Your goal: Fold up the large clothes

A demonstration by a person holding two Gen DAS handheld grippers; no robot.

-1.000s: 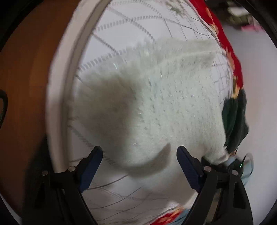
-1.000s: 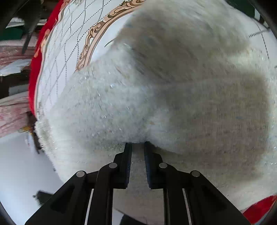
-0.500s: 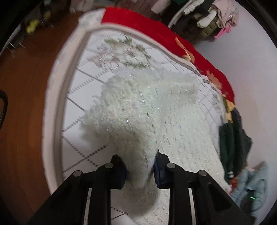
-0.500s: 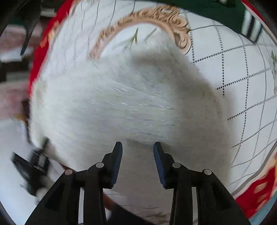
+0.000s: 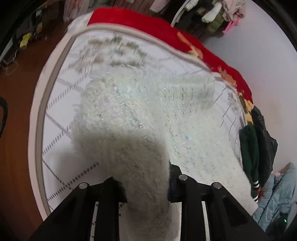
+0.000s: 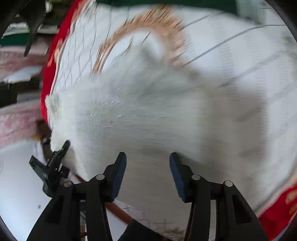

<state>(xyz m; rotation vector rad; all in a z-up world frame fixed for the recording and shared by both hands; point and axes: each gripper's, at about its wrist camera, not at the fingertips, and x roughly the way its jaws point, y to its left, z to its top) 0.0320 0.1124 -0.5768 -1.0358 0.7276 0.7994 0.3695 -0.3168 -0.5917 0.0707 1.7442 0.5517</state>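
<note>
A bedroom at home: a bed (image 5: 61, 103) under a white quilted cover with a red blanket (image 5: 141, 24) at its edge, wooden floor (image 5: 18, 115), and clothes piled (image 5: 213, 13) along the wall

Bed cover (image 5: 61, 118): white, quilted with dotted diamond lines, faint green flower print near the far end; in the right wrist view (image 6: 232, 61) it carries an orange scrolled ring.
Red blanket (image 5: 148, 27): runs along the far edge of the bed, with orange leaf shapes.
Wooden floor (image 5: 16, 103): brown, left of the bed.
Dark green garment (image 5: 249, 153): hangs at the bed's right edge, striped cuff below.
Light blue jacket (image 5: 276, 196): lies crumpled, lower right.
Clothes pile (image 5: 217, 13): heaped against the far wall.
</note>
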